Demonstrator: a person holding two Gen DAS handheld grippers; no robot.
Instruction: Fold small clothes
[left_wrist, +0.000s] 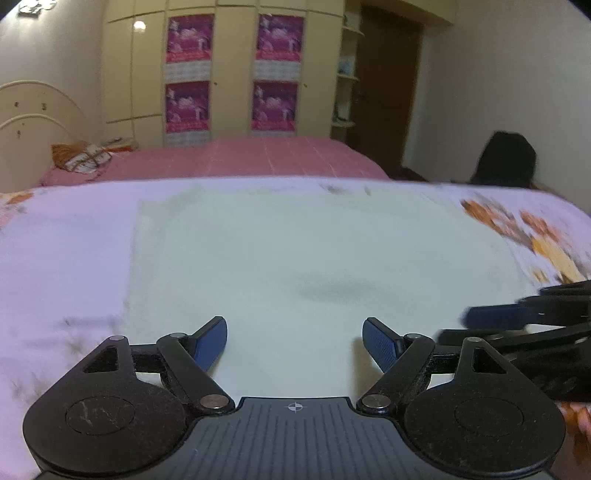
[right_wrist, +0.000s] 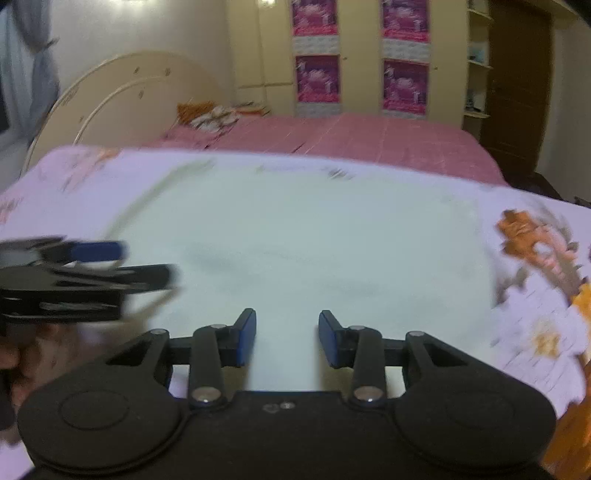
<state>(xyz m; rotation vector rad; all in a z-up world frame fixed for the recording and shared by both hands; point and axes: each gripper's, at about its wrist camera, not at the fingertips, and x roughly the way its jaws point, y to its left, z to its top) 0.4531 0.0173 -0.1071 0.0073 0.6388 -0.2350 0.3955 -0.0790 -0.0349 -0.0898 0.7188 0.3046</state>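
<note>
Both tools (left_wrist: 294, 341) (right_wrist: 287, 338) hover level, spread apart, above the cloth (left_wrist: 314, 251).

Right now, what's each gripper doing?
Left gripper: open, empty, over the flat pale green cloth.
Right gripper: open, empty, over the same cloth.

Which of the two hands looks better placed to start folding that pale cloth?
Neither clearly; slightly the left. The left gripper is open wider over the pale cloth, near its front edge. The right gripper, also open and empty, sits alongside.

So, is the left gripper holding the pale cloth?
No, the left gripper is open above the pale cloth, with nothing between its fingers.
</note>
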